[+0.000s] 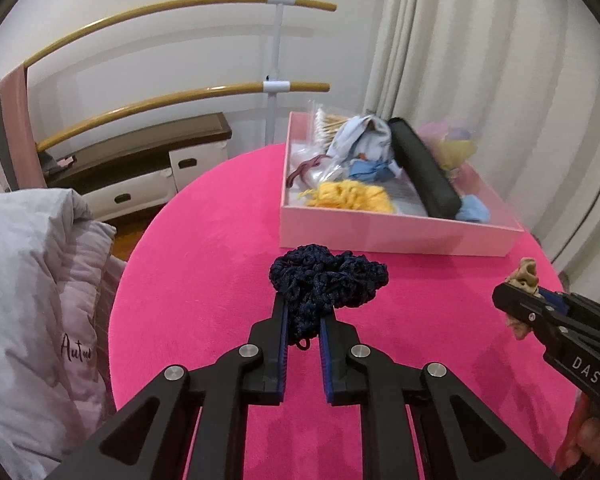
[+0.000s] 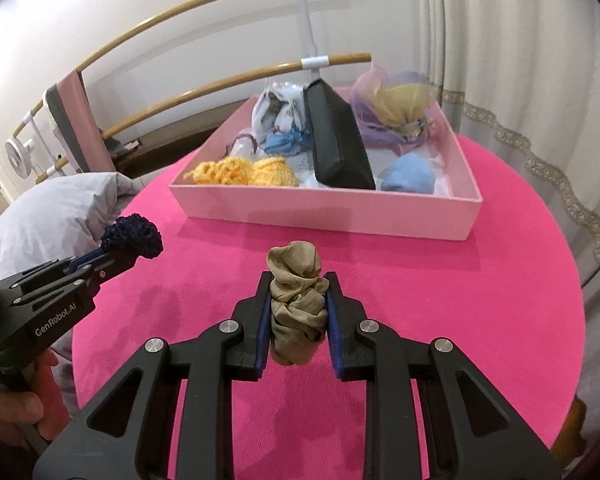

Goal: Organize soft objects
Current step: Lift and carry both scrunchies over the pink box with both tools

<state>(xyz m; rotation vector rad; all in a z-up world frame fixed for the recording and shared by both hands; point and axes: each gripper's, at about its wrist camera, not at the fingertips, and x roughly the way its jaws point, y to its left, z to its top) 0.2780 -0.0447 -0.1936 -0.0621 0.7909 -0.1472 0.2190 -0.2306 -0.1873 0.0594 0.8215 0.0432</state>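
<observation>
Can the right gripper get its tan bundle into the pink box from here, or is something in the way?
Probably yes. The right gripper, shut on the tan bundle, faces the pink box across bare table. The black pouch fills the middle, but there is space near the blue cloth.

bare tabletop (image 2: 440, 300) before pink box (image 2: 324, 212)

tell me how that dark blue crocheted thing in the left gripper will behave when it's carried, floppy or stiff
Probably floppy: the navy crochet bundle bunches loosely beyond the left gripper, a strand dangling below. Likely light, since a pinch on one end holds it. Its open knit could snag on the pink box rim.
</observation>
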